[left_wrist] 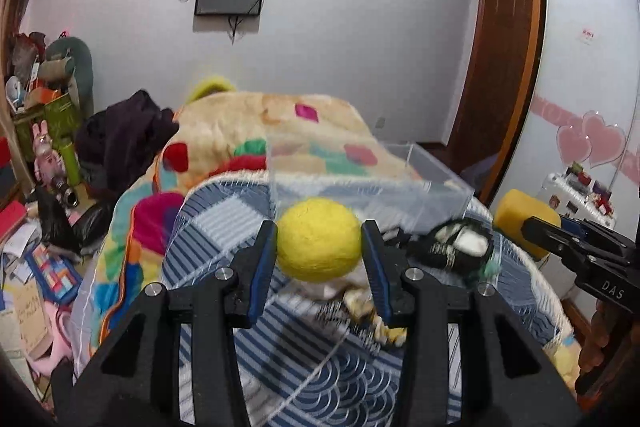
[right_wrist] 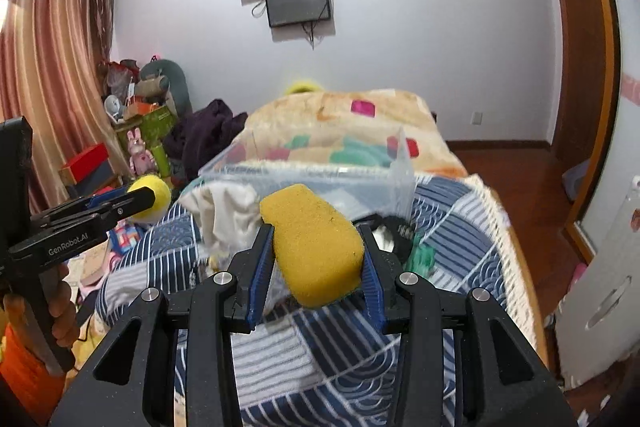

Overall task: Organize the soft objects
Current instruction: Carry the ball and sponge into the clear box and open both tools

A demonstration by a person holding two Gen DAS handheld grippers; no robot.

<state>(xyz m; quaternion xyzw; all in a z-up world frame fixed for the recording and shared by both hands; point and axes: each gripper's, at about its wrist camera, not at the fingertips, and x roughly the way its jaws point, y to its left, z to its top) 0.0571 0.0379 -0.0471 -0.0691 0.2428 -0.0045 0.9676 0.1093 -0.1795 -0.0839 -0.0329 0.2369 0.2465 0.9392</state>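
My left gripper [left_wrist: 319,241] is shut on a yellow felt ball [left_wrist: 319,239] and holds it above the bed, just in front of a clear plastic box [left_wrist: 432,173]. My right gripper [right_wrist: 316,247] is shut on a yellow sponge [right_wrist: 316,243], also raised in front of the box [right_wrist: 304,173]. The sponge shows at the right of the left wrist view [left_wrist: 520,217], the ball at the left of the right wrist view [right_wrist: 154,197]. A black and white soft item [left_wrist: 456,245] and a white cloth [right_wrist: 228,215] lie on the striped quilt [left_wrist: 304,359].
A colourful fleece blanket [left_wrist: 256,131] covers the bed behind the box. A green item [right_wrist: 422,255] lies on the quilt. Clutter, boxes and a dark garment [left_wrist: 124,135] crowd the floor at left. Wardrobe and wooden door stand at right.
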